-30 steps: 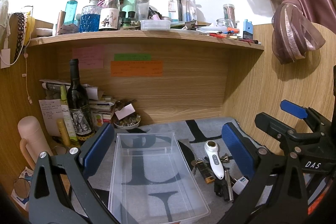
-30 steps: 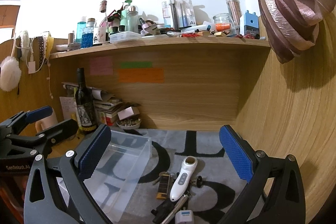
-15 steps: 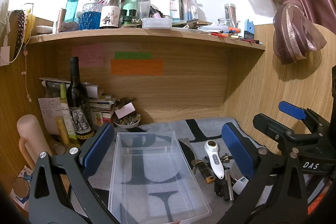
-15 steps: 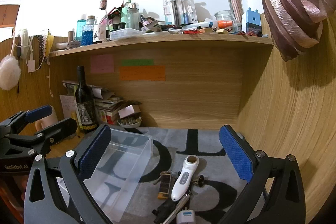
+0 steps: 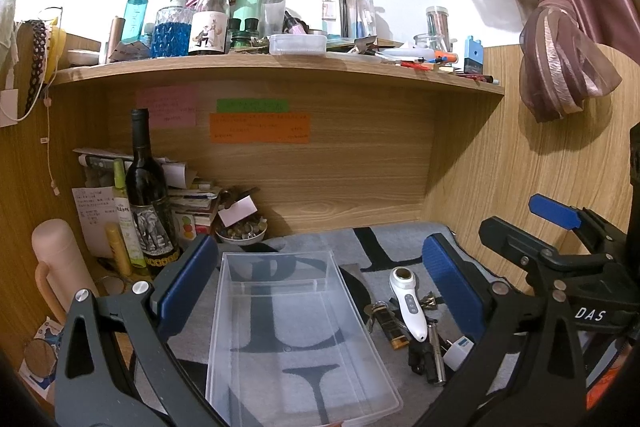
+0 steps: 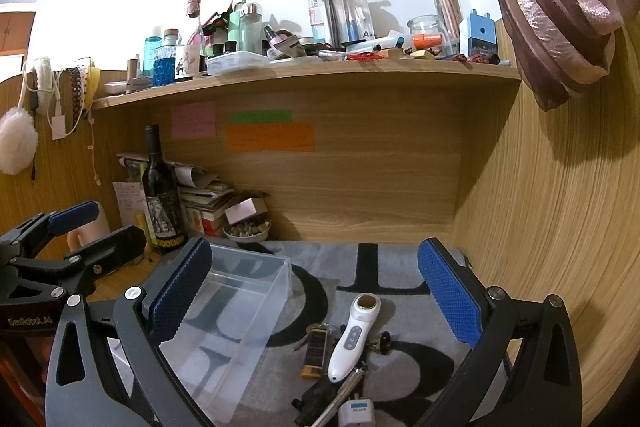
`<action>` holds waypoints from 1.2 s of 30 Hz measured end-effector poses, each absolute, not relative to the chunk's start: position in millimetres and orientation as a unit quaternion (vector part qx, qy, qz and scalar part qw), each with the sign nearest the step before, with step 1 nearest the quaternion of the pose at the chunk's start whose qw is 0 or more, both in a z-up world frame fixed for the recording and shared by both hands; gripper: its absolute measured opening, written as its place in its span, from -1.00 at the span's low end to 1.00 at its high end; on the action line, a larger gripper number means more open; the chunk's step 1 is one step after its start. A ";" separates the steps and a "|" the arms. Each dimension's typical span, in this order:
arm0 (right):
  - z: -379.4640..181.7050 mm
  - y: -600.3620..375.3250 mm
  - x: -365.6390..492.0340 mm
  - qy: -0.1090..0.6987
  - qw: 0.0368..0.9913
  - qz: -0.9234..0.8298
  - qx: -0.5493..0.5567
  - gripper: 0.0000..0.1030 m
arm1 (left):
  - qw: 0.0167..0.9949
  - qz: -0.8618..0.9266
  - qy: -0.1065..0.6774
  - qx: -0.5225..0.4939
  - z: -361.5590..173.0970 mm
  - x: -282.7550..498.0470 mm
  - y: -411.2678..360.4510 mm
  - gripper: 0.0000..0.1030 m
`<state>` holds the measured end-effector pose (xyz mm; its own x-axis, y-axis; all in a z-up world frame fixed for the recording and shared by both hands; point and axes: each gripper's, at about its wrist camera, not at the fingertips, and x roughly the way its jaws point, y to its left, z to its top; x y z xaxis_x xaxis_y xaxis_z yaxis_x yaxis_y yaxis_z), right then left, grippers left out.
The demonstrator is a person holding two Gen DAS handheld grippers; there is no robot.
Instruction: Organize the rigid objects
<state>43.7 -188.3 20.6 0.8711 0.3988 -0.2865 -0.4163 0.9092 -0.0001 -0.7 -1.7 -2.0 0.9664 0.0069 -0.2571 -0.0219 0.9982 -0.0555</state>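
A clear plastic bin [image 5: 296, 323] stands empty on the grey lettered mat; it also shows in the right wrist view [image 6: 224, 323]. Right of it lies a small pile: a white handheld device [image 5: 409, 303] [image 6: 354, 335], a brown lighter-like item with keys [image 5: 390, 325] [image 6: 314, 349], a black and silver tool [image 5: 430, 357] and a white plug [image 6: 356, 413]. My left gripper [image 5: 320, 279] is open and empty above the bin. My right gripper [image 6: 316, 291] is open and empty above the pile.
A wine bottle [image 5: 146, 195], a yellow-green bottle, stacked papers and a small bowl [image 5: 240, 231] crowd the back left corner. A pink flask [image 5: 56, 259] stands at far left. A cluttered shelf [image 5: 280, 65] runs overhead. A wooden wall [image 6: 560, 227] closes the right side.
Both views have shifted only slightly. The objects on the mat and the bin have not moved. Both grippers remain open.
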 end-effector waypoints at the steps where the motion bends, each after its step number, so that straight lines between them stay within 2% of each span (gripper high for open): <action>1: 20.4 -188.3 43.8 0.142 0.967 0.211 -0.031 1.00 | 0.991 0.007 0.129 -0.029 -2.3 -0.8 -1.6 1.00; 26: 11.7 -192.0 62.4 0.164 0.968 0.189 -0.017 1.00 | 0.988 0.020 0.144 -0.041 -13.0 7.3 17.8 1.00; 30: -2.6 -201.7 78.1 0.198 0.965 0.173 -0.003 1.00 | 0.980 0.029 0.192 -0.049 -27.8 21.4 37.5 0.68; 32: -12.2 -205.7 87.1 0.219 0.962 0.164 -0.002 1.00 | 0.972 0.033 0.223 -0.061 -40.1 31.1 52.4 0.66; 36: -33.9 -211.7 103.8 0.261 0.954 0.147 -0.007 0.91 | 0.954 0.043 0.285 -0.083 -65.8 47.9 79.6 0.31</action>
